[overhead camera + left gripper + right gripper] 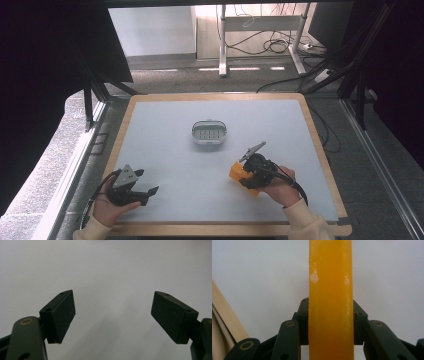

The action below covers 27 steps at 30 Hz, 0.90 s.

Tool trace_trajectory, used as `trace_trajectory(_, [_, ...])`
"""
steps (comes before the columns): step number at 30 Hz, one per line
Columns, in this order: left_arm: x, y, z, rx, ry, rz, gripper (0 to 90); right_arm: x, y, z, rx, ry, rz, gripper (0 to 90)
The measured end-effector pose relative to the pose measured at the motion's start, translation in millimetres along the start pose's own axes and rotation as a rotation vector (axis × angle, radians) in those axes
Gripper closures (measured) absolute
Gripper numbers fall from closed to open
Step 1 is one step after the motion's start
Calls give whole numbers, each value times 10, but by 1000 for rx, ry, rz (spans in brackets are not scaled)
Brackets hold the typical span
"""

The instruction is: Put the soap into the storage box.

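A pale grey tabletop [165,150] with a light wooden border is seen from the high view, set on a grey carpeted floor [165,77] where cables [272,45] lie beyond its far edge. Near the middle of the tabletop a small oval dish [209,133] with a metal rim is placed, well apart from both hands. The left gripper [150,192] is held by the left hand [112,207] at the near left corner; in the left gripper view its jaws are shown spread wide over bare grey surface, with nothing between them. The right gripper [245,175] is held by the right hand [282,187] at the near right, and an orange block [237,172] is seen at its front. In the right gripper view that block [330,302] is shown close up, standing upright and pinched between the jaws on both sides, with pale scuffs on its face and the wooden border [224,312] visible at the left edge.
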<state>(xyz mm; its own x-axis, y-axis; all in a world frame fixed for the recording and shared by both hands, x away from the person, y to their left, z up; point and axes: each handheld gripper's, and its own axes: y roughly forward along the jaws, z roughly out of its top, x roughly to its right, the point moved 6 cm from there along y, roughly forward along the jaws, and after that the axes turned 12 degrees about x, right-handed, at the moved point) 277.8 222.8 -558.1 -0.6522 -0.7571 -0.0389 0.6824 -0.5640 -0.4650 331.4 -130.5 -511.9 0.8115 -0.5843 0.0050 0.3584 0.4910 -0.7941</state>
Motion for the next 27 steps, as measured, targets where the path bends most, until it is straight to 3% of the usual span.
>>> trace_trajectory(14, [7,2,-2,-10,8,3,196,16,-80,27,39,-33,14,614])
trace_trajectory(22, [4,-5,1,-4,7,-3,195,48,-180,152,94,-60,24,614])
trace_trajectory(27, [21,-12,2,-5,8,-10,195,62,-190,236,97,-75,23,615])
